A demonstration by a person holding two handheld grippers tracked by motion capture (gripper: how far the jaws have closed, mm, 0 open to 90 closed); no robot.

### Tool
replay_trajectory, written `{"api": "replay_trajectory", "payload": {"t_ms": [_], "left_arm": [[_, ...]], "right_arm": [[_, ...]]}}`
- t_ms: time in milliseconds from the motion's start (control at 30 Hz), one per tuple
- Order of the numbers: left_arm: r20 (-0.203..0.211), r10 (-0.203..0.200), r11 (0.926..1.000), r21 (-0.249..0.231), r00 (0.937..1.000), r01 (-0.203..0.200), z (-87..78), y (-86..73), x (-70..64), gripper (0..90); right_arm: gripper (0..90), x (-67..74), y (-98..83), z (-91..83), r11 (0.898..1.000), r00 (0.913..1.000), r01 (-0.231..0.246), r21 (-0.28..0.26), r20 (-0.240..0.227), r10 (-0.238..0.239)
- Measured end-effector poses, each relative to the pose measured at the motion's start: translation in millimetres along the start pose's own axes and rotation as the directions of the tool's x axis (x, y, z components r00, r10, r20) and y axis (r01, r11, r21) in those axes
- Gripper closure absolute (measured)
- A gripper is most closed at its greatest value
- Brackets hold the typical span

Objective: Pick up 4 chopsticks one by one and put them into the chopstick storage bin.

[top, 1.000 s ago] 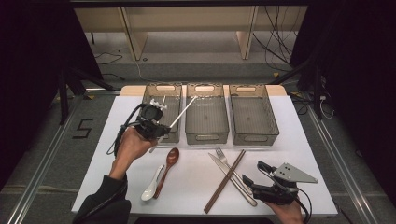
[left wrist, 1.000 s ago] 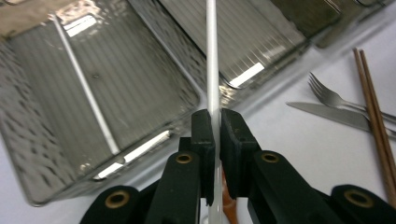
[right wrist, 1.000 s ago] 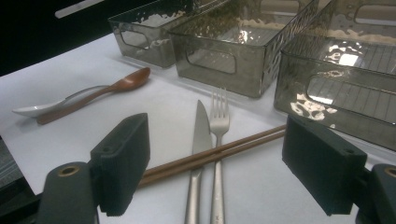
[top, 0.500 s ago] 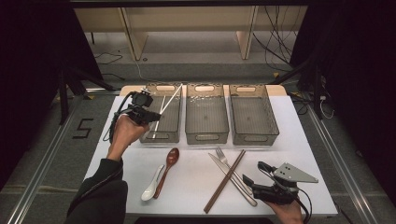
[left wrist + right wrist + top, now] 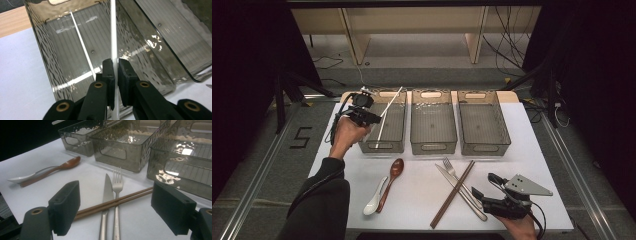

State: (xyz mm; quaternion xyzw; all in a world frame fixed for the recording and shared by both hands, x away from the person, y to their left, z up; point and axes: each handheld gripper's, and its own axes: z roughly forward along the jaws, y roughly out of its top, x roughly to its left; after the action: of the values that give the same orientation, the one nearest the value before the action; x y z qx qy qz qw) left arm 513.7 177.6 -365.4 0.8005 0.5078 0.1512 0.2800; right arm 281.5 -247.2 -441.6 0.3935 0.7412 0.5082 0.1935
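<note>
My left gripper (image 5: 373, 119) (image 5: 116, 67) is shut on a white chopstick (image 5: 391, 104) (image 5: 113, 30), which slants up over the left grey bin (image 5: 382, 148) (image 5: 45, 50). A second white chopstick (image 5: 82, 47) lies inside that bin. My right gripper (image 5: 482, 193) (image 5: 119, 208) stands open, low over the table's front right, with nothing gripped. Just ahead of it a pair of brown chopsticks (image 5: 452, 195) (image 5: 130, 197) lies crossed over a knife (image 5: 460, 194) (image 5: 107, 192) and a fork (image 5: 451, 169) (image 5: 117, 185).
The middle bin (image 5: 433, 148) and the right bin (image 5: 484, 148) stand beside the left one at the back of the white table. A wooden spoon (image 5: 395, 171) (image 5: 67, 165) and a white spoon (image 5: 374, 201) (image 5: 25, 178) lie together at the front left.
My left hand has carried the white chopstick leftward and farther back, so it now hangs over the left bin. The right gripper has stayed where it was.
</note>
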Motion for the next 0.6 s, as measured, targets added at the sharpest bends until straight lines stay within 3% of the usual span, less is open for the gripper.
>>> {"api": "replay_trajectory", "payload": {"t_ms": [600], "left_arm": [[-0.031, -0.015, 0.9996, -0.023, 0.9994, 0.015, 19.5, -0.3, 17.5, 83.7]], "right_arm": [[24.2, -0.2, -0.1, 0.2, 1.0, 1.0, -0.002, 0.0, -0.003, 0.002]]}}
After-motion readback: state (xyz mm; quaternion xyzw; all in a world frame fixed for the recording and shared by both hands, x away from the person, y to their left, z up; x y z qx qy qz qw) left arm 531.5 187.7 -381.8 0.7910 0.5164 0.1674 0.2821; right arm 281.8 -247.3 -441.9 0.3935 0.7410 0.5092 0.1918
